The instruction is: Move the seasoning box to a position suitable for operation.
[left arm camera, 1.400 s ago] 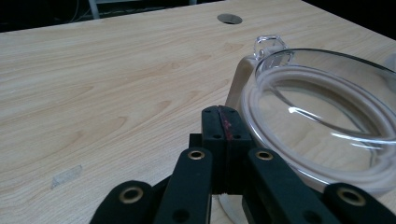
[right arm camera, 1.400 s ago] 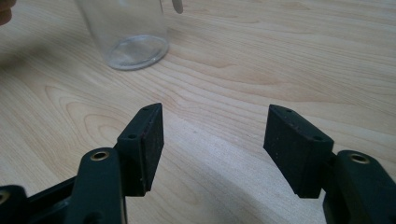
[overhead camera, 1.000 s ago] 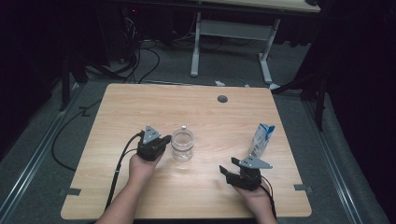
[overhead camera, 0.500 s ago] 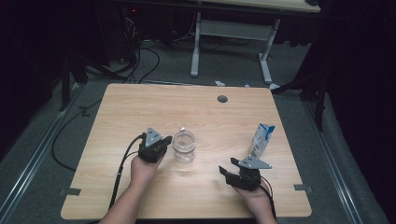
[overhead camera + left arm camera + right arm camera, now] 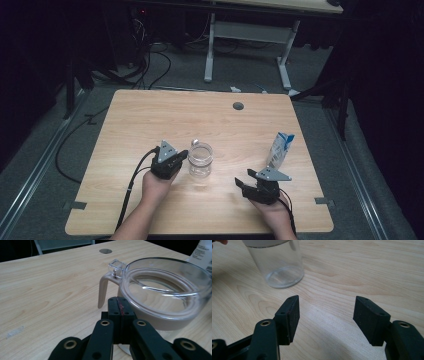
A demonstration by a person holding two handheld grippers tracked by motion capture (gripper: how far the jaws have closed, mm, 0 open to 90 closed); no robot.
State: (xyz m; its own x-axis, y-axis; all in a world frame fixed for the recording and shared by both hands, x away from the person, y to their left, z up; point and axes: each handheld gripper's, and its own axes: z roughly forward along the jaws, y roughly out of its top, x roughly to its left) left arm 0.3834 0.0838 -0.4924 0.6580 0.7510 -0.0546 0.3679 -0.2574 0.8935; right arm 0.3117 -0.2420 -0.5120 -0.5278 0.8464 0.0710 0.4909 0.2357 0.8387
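Fine print on the white packet [image 5: 203, 252], illegible.

Table [image 5: 150, 120] lit from above, surroundings dark; close views sharp.

We take this for a lab or recording room set up for test work, not a home. We see a plain wooden table [image 5: 150, 120] with a round cable port [image 5: 238, 106] near its far edge, standing on grey carpet floor [image 5: 45, 165] in a dark room. Black cables [image 5: 150, 65] lie loose on the floor at the far left. Behind the table we see the white metal legs of a second desk [image 5: 210, 55]. Metal rails [image 5: 30, 175] run along the floor on the left and right of the table.
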